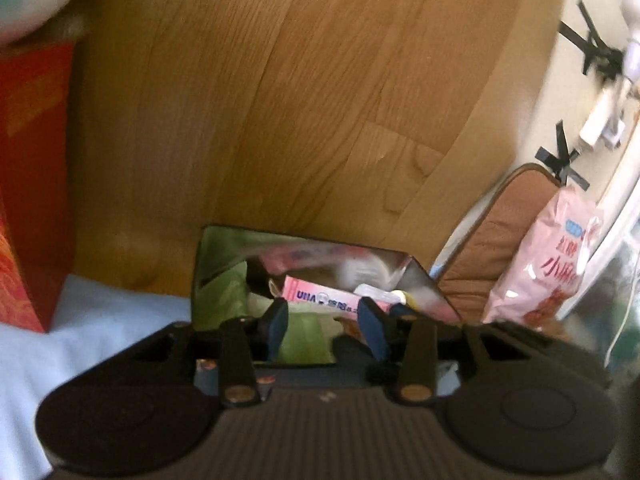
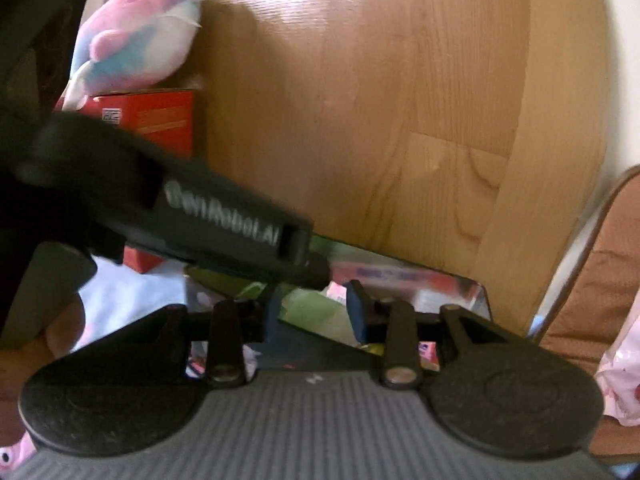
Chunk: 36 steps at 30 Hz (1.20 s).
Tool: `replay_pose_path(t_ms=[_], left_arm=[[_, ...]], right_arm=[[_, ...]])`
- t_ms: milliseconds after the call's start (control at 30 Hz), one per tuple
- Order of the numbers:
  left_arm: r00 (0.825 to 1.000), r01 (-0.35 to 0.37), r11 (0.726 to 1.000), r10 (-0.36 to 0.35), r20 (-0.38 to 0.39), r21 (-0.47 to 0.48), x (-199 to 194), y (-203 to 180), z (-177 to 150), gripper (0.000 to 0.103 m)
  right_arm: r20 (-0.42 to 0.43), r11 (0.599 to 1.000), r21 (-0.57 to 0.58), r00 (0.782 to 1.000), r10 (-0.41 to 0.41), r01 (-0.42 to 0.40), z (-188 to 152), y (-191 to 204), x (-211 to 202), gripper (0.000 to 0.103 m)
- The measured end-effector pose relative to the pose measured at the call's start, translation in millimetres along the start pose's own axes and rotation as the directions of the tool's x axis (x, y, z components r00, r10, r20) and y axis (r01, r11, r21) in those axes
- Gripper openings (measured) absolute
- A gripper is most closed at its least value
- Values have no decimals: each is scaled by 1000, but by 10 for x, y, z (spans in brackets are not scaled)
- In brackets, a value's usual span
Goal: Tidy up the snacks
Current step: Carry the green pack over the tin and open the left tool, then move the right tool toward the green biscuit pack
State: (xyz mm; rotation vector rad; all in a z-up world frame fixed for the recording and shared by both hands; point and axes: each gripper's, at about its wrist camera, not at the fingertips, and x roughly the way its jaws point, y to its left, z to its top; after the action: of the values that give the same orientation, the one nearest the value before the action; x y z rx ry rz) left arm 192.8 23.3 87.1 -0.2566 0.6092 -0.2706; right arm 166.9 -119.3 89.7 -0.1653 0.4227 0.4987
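**Open floor ahead, crowded flanks around the box**

A broad stretch of bare wood-grain floor [image 1: 304, 92] lies beyond the shiny, foil-lined open box [image 1: 424, 280], free for passage. The box mouth itself is packed with a pink printed carton [image 1: 320, 296] and green wrappers [image 1: 224, 292], leaving little room inside. On the left a tall red cardboard box [image 1: 32, 184] walls off that side, a pastel plush toy [image 2: 140, 36] resting on top. On the right a brown cushion [image 1: 504, 240] and a pink snack bag [image 1: 552, 264] close in. The left gripper's black body [image 2: 180, 216] crosses the right gripper's view, above the box's left part.
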Motion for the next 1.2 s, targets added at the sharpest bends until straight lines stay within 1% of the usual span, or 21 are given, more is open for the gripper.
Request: replay_pose_path(t_ms=[33,100,167,233,300,333,433,533,567,633,667,767,800,833,967,1100,1133,1167,1200], left_arm=[[1000,-16,1000,16,11,12,-48,-28,-21,44],[998,-57,998,57,22,31,-155,-60,-41,44],[996,-80,996,79,36,47,-282,-107,-92,44],[995,-98,993,96,38,58,-398,-165,-178,44],[993,-114,991,112,36,70,-494,-190,-261,44],[992,-124,989,121,35,79,-538,-207,-307,45],[987,-159,982,158,22,103,-638,-248,-508,46],[983,-181,979,183,-15,95,-695,-207,-691,46],[980,-193,977,196,-28,88,-696,-187,-747,46],[973,-223,971,227,-40,82,-729,-141,-845,46],[968,-242,967,246,-41,81,-763,-114,-894,46],[958,-277,958,282,-58,76,-810,-36,-988,46],[954,-289,955,293,-60,73,-828,-13,-1016,46],[951,-300,951,305,-60,71,-847,15,-1039,46],[938,-338,938,343,-59,77,-886,85,-1104,46],[935,-345,937,349,-68,64,-920,154,-1143,46],[935,-345,937,349,-69,61,-935,169,-1156,46],[935,-344,937,348,-69,57,-958,188,-1169,46],[936,-342,939,345,-68,49,-987,210,-1183,46]], right_arm=[[11,1000,12,1000,3,-3,-9,-34,-74,45],[23,1000,29,1000,-2,1,-40,-120,-219,45],[28,997,70,999,-20,18,-110,-240,-437,45],[13,992,119,999,-34,32,-202,-353,-598,45],[-14,982,173,997,-70,71,-349,-481,-780,45],[-28,976,200,996,-83,87,-440,-527,-869,47],[-76,942,313,992,-100,118,-739,-675,-1050,48],[-153,892,429,985,-82,141,-974,-836,-1062,48],[-173,877,460,983,-64,139,-1027,-876,-1040,48],[-205,853,509,979,-8,114,-1099,-880,-963,47],[-194,844,529,981,16,90,-1128,-856,-957,48],[-190,856,516,979,74,36,-1075,-686,-879,44],[-189,862,507,977,98,12,-1045,-603,-849,37],[-195,867,498,974,118,-5,-1003,-530,-817,35],[-214,895,438,956,199,-88,-906,-144,-780,34],[-224,915,367,939,261,-167,-853,221,-822,35],[-228,919,342,932,283,-195,-842,300,-838,36],[-234,919,314,918,320,-240,-827,388,-874,36],[-235,916,298,909,344,-270,-815,424,-891,36]])
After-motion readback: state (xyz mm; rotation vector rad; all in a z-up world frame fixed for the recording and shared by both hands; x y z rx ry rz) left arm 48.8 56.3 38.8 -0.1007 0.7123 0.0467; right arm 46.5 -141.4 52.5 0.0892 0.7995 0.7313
